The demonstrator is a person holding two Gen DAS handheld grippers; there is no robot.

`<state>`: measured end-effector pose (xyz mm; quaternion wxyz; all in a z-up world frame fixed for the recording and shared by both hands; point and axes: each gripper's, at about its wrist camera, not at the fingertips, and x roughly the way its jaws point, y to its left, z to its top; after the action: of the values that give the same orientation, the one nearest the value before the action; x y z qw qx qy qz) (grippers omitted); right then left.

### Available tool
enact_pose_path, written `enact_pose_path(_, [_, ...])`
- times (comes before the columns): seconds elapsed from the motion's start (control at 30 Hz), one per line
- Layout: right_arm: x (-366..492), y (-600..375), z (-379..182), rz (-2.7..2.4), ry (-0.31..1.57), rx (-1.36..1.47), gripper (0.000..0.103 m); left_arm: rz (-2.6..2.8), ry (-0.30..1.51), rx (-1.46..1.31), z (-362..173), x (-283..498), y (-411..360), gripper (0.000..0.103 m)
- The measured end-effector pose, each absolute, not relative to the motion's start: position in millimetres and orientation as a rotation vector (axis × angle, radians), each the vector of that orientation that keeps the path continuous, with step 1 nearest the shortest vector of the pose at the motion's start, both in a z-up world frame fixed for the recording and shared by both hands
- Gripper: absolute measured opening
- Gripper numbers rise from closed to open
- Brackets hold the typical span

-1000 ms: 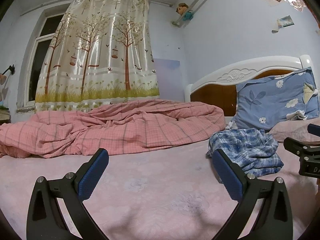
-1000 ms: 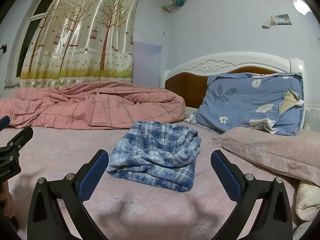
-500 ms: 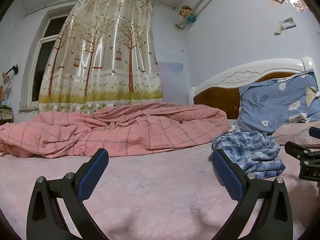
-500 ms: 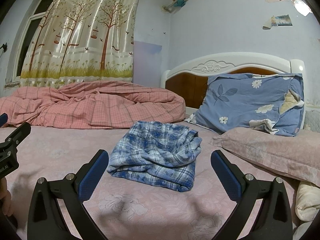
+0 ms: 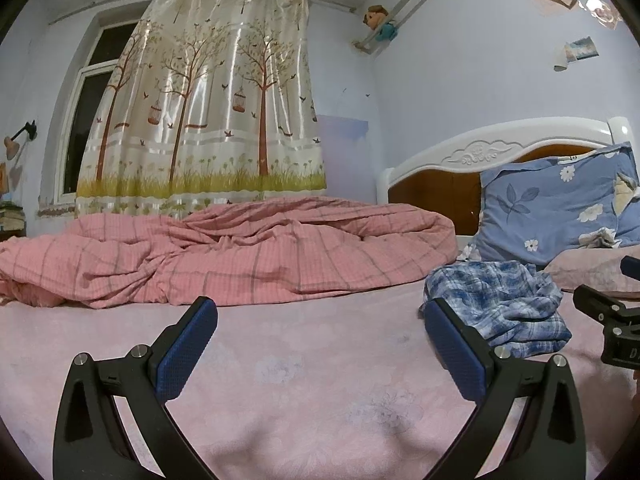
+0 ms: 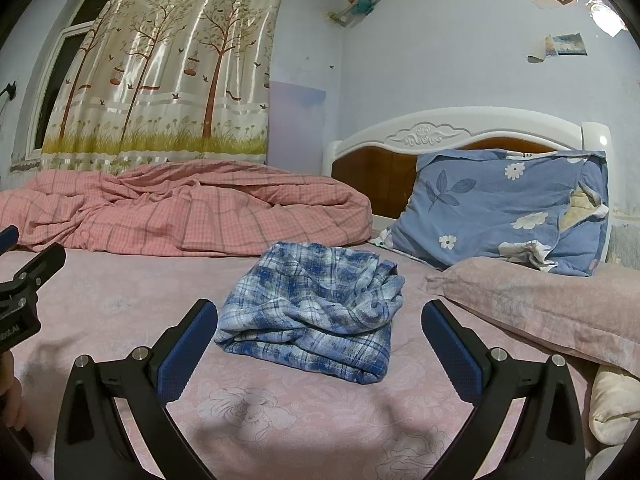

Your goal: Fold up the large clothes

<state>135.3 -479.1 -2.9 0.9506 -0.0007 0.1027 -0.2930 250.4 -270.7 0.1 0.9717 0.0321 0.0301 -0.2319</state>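
Note:
A blue and white plaid garment (image 6: 316,312) lies folded in a bundle on the pink bed sheet (image 6: 280,420), straight ahead of my right gripper (image 6: 318,340), which is open and empty just short of it. In the left wrist view the same garment (image 5: 508,304) sits to the right, behind the right fingertip. My left gripper (image 5: 320,340) is open with only bare sheet (image 5: 312,360) between its fingers. Each gripper shows at the edge of the other's view: the right one (image 5: 612,328) and the left one (image 6: 20,292).
A rumpled pink checked quilt (image 5: 224,252) lies along the far side of the bed. A blue flowered pillow (image 6: 504,204) leans on the white and wood headboard (image 6: 440,140), with a pink pillow (image 6: 552,312) in front. A tree-print curtain (image 5: 208,112) covers the window.
The left wrist view has tilted upward a little, so the quilt and garment sit lower in frame. The right gripper has held almost still. Both stay open.

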Motion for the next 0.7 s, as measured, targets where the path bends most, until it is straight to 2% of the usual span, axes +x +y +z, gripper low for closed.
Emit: enact_pose_path(0.7, [137.4, -483.8, -4.6, -0.585, 0.212, -0.003, 0.103, -0.473, 0.026, 0.091, 1.2, 247.5, -276.1, 0.103])
